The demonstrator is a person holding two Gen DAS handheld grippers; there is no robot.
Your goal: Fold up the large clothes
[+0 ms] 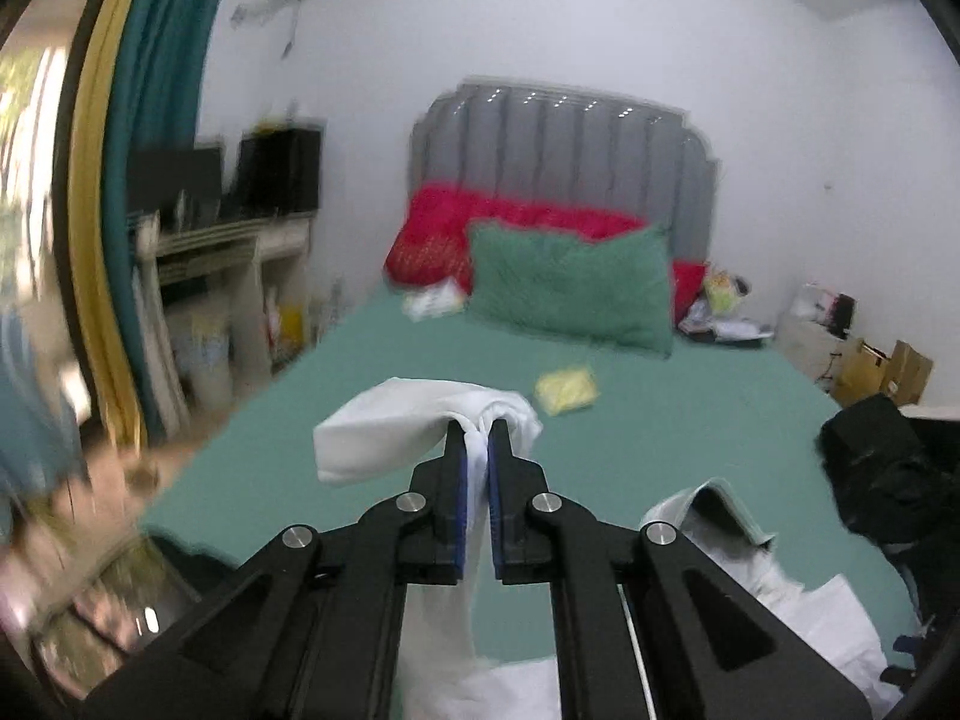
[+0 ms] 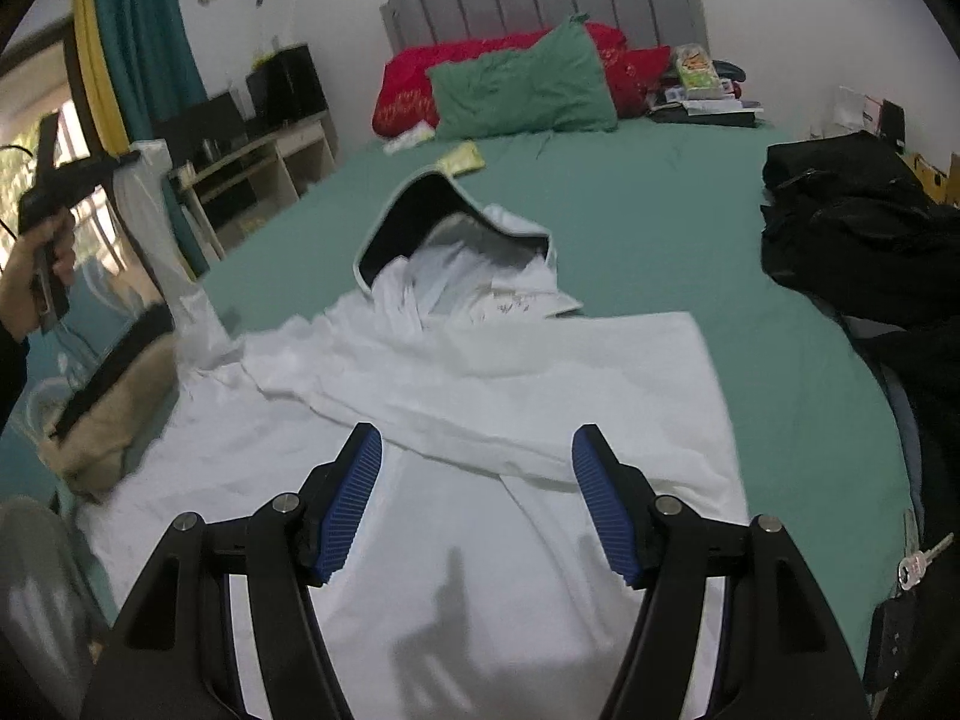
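- Your left gripper [image 1: 477, 438] is clamped tight on a bunched edge of the white garment [image 2: 480, 396], with cloth spilling out past the blue pads [image 1: 461, 480] and hanging below them, above the green bed [image 1: 690, 420].
- Your right gripper [image 2: 477, 501] stands wide apart and holds nothing; it hovers just above the near part of the garment.
- The garment lies spread on the near side of the bed, its dark-lined hood [image 2: 432, 222] pointing to the far end.
- One sleeve looks already laid across the body; the left side is lifted at the far left of the right wrist view.
- Folding seems at an early stage: the raised side has yet to be laid over, and the lengthwise folds remain.
- A black garment [image 2: 852, 228] waits, unfolded, on the right.
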